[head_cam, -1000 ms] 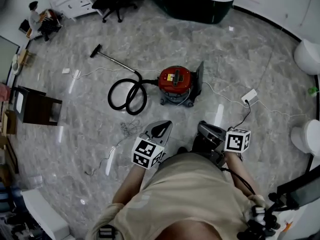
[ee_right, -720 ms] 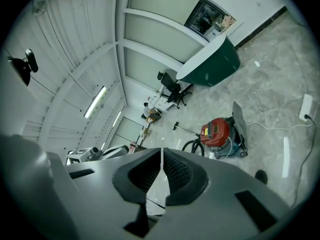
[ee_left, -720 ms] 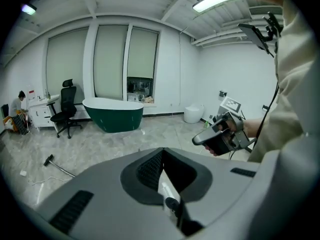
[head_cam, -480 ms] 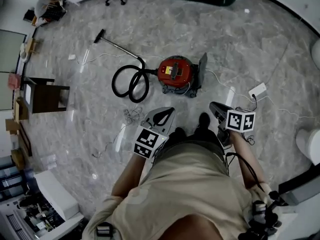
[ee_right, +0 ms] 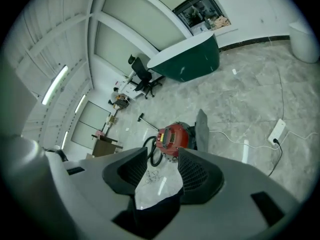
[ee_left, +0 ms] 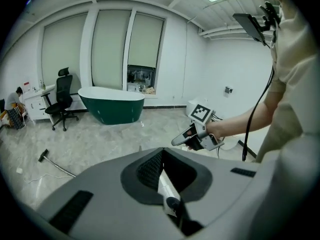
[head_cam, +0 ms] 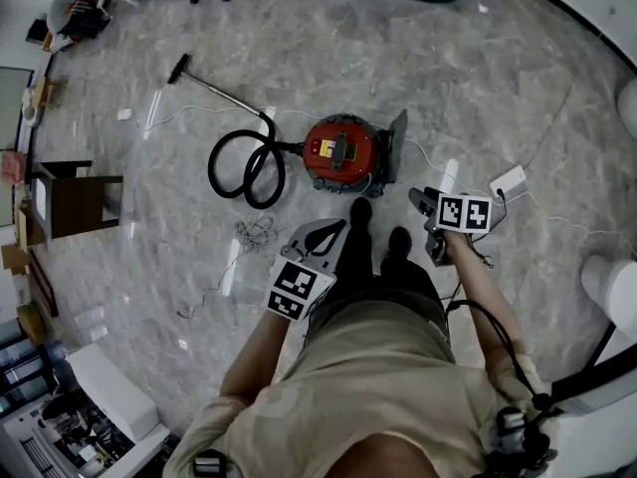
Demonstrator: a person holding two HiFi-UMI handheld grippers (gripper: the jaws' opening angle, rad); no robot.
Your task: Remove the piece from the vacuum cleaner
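Note:
A red canister vacuum cleaner [head_cam: 341, 154] stands on the marble floor, with a flat grey piece [head_cam: 397, 147] upright against its right side. Its black hose [head_cam: 242, 168] loops off to the left. My right gripper [head_cam: 422, 203] hovers just right of the vacuum. Its jaws have just been opening and now stand open with nothing between them. In the right gripper view the vacuum [ee_right: 172, 138] and the grey piece [ee_right: 202, 127] lie beyond the right gripper [ee_right: 162, 160]. My left gripper [head_cam: 317, 235] hangs nearer to me, shut and empty, in its own view [ee_left: 163, 167] too.
A white power strip [head_cam: 508, 182] with its cable lies right of the vacuum. A tangle of thin cable [head_cam: 257, 232] lies on the floor at the left. A dark wooden stand [head_cam: 75, 202] is far left. A green bathtub [ee_right: 187, 61] stands beyond.
The person has stepped up to the vacuum, feet now just short of it. Both grippers have come forward, the right one further and lower, now beside the vacuum's right side.

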